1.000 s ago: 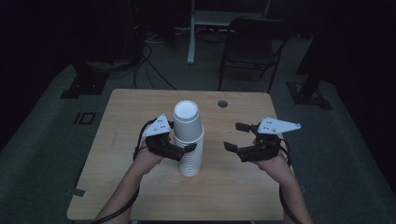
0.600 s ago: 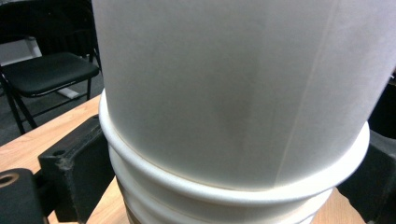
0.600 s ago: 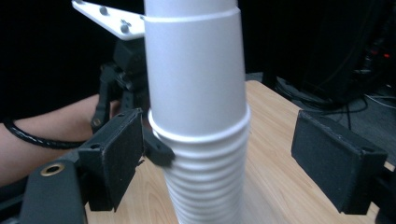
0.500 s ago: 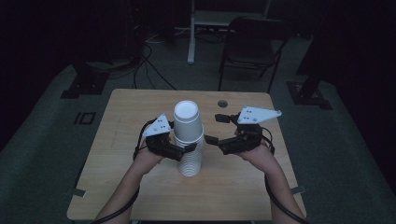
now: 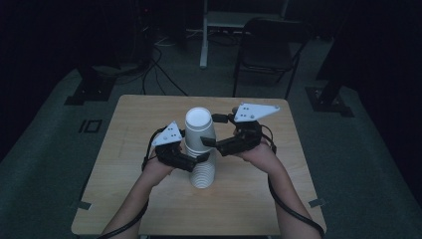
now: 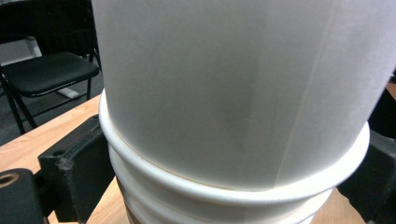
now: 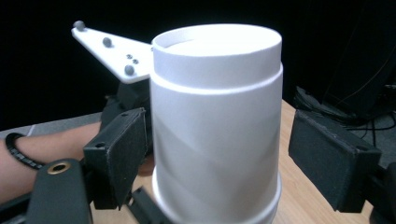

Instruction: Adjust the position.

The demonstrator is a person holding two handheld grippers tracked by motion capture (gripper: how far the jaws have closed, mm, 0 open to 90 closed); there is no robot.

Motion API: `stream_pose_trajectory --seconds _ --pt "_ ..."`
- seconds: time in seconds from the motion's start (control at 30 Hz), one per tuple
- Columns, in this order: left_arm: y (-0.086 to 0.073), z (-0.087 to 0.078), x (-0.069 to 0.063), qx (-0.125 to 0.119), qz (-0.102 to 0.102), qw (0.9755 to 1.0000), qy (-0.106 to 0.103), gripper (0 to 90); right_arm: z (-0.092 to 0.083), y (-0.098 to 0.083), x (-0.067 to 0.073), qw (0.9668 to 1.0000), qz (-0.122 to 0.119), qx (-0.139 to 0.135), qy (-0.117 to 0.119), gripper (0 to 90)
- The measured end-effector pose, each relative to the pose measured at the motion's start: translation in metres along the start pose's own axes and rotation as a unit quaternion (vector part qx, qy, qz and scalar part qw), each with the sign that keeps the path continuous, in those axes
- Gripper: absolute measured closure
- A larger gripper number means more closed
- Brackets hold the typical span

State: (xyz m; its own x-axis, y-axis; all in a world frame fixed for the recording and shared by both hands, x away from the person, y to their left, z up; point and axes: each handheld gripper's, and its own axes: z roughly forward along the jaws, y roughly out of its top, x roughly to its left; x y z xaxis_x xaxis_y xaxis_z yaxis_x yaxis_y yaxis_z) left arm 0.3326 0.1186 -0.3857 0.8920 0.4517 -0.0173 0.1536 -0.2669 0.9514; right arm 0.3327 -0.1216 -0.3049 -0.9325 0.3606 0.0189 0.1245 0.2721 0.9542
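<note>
Bracing tall stack of white paper cups (image 5: 201,159) with clamped left gripper (image 5: 195,160); centring wide-open, empty right gripper (image 5: 206,130) around upturned top cup (image 5: 199,128).

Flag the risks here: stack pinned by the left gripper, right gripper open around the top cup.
1. The top cup sits nested tight on the cup stack; pulling it may lift a second cup too.
2. The left gripper clamps the stack mid-height, so a sideways tug by the right gripper could tilt the inverted stack on the table.
3. The right gripper's jaws stand wide open; closing hard could dent the thin paper wall.
</note>
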Motion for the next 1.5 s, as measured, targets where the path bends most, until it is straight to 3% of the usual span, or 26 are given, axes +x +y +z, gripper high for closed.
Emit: stream_pose_trajectory --seconds 0.63,0.9,1.13,1.5 --pt "0.000 0.000 0.000 0.002 0.000 1.0000 -0.002 4.9 0.024 0.013 -0.004 0.9998 0.003 0.003 0.017 17.6" --pt "0.001 0.000 0.000 0.005 -0.001 1.0000 -0.005 4.9 0.027 0.012 -0.003 0.9998 -0.002 0.011 0.014 18.5" --pt "0.000 0.001 0.001 0.000 -0.003 1.0000 -0.006 5.0 0.026 0.014 0.001 0.9999 -0.007 0.011 -0.006 19.6" --pt "0.000 0.001 0.001 0.002 -0.003 1.0000 -0.006 4.9 0.019 0.026 0.001 0.9998 0.001 -0.015 -0.012 19.5"
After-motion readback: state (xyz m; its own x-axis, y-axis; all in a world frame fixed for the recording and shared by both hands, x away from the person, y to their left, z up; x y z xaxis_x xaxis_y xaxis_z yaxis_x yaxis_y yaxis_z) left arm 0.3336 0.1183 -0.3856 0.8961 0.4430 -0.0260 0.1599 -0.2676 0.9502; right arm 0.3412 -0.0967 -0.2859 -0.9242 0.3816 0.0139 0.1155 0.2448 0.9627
